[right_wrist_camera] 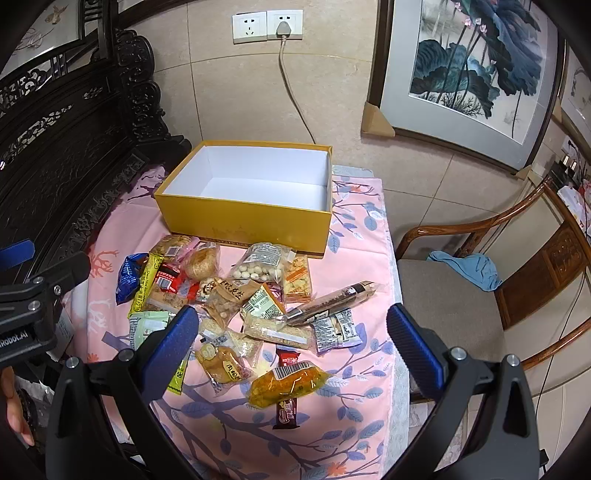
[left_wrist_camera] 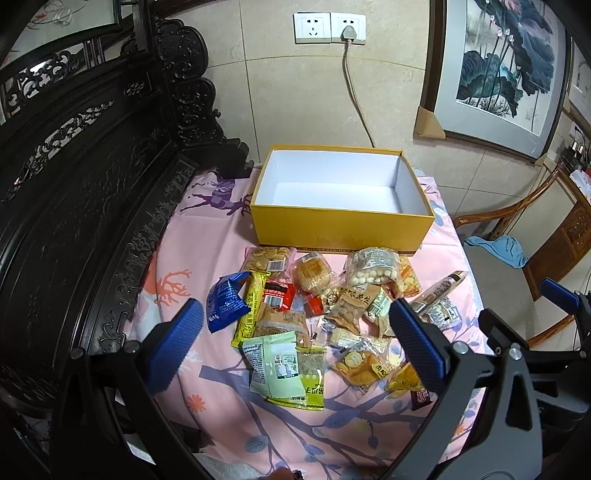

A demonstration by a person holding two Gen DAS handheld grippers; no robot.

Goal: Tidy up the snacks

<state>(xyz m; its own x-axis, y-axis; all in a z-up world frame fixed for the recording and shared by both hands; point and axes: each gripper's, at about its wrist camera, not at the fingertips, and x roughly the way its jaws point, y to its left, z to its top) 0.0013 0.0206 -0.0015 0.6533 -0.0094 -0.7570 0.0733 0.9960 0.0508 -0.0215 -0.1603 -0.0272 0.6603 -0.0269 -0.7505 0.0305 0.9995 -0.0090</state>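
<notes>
An open yellow box (left_wrist_camera: 340, 227) with a white, empty inside stands at the back of the table; it also shows in the right wrist view (right_wrist_camera: 243, 221). A pile of several snack packets (left_wrist_camera: 317, 310) lies in front of it, among them a blue packet (left_wrist_camera: 223, 301), a pale green packet (left_wrist_camera: 275, 363), an orange packet (right_wrist_camera: 288, 382) and a long brown stick pack (right_wrist_camera: 332, 299). My left gripper (left_wrist_camera: 295, 347) is open and empty, held above the near part of the pile. My right gripper (right_wrist_camera: 291, 350) is open and empty, above the pile's right side.
A pink patterned cloth (left_wrist_camera: 221, 417) covers the table. A dark carved wooden screen (left_wrist_camera: 85, 184) stands along the left. A wooden chair (right_wrist_camera: 480, 295) with a blue cloth (right_wrist_camera: 469, 267) stands right of the table. A cable hangs from the wall socket (left_wrist_camera: 347, 29) behind the box.
</notes>
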